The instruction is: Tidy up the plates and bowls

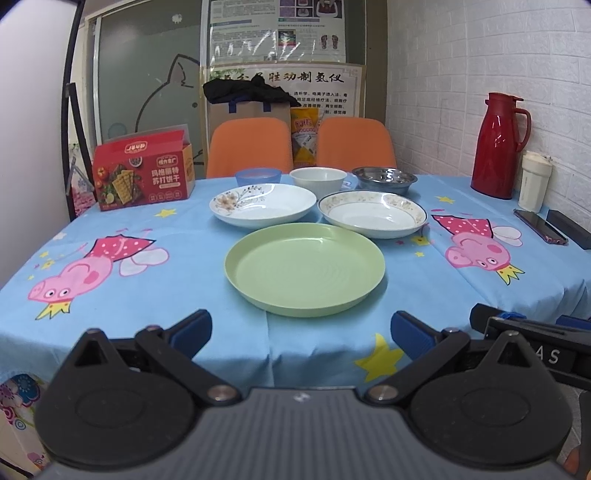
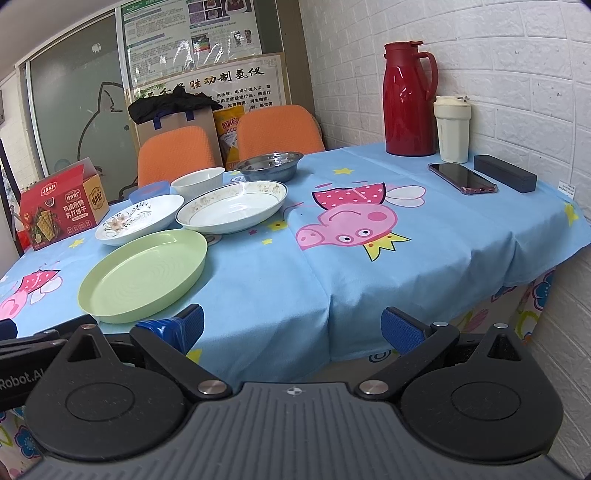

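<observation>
White brick wall [image 2: 517, 55] at 3 o'clock, frosted glass [image 1: 147, 74] and posters [image 1: 277, 29] at 12; before me a bench [image 1: 147, 295] under a blue pig-print cloth.

Task items, seen from my left fingers:
- Green plate [image 1: 305, 269], at 12 o'clock, nearest me, flat on the cloth, apart from the others.
- Floral plate [image 1: 263, 205], at 11 o'clock behind the green plate.
- Gold-rimmed plate [image 1: 372, 213], at 1 o'clock behind the green plate, just beside the floral plate.
- Blue bowl [image 1: 258, 176], white bowl [image 1: 318, 178], steel bowl [image 1: 384, 179]: a row along the far edge, left to right, upright.

Other items:
- Red cracker box [image 1: 144, 173], at 10 o'clock on the bench.
- Red jug [image 2: 410, 99], far corner at 1 o'clock from my right fingers, against the wall; cream cup [image 2: 453, 129] just beside it.
- Phone [image 2: 461, 178] and black case [image 2: 504, 172], side by side, nearer than the cup.
- Two orange chairs [image 1: 251, 146] beyond the far edge; brown bag [image 1: 243, 109] with dark cloth on top behind them.

My left fingers [image 1: 301, 334]: spread wide, holding nothing, above the near bench edge, with the green plate just ahead between them.
My right fingers [image 2: 291, 328]: spread wide, holding nothing, at the near edge, with the green plate at 10 o'clock from them.
</observation>
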Motion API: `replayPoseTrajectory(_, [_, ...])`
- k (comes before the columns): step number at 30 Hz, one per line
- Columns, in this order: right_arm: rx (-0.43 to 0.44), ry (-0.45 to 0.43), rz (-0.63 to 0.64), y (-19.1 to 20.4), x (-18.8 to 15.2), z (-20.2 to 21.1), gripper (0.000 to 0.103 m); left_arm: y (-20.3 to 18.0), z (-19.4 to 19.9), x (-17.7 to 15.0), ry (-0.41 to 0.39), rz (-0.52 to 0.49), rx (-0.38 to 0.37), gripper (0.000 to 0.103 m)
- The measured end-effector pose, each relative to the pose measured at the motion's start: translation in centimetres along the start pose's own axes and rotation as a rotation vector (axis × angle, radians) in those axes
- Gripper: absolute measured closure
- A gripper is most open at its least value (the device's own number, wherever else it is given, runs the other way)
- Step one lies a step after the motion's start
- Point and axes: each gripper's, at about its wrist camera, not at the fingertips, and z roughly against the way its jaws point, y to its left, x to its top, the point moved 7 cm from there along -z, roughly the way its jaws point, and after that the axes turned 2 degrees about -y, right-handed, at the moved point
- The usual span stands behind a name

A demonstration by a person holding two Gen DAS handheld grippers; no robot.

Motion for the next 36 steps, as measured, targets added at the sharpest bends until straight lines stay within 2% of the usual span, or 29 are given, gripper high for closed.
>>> replayPoseTrajectory(36, [0.0, 0.014, 0.024, 0.72, -0.13, -0.29, 0.013, 0.83, -0.68, -0.12, 0.024, 0.019, 0.017, 0.0])
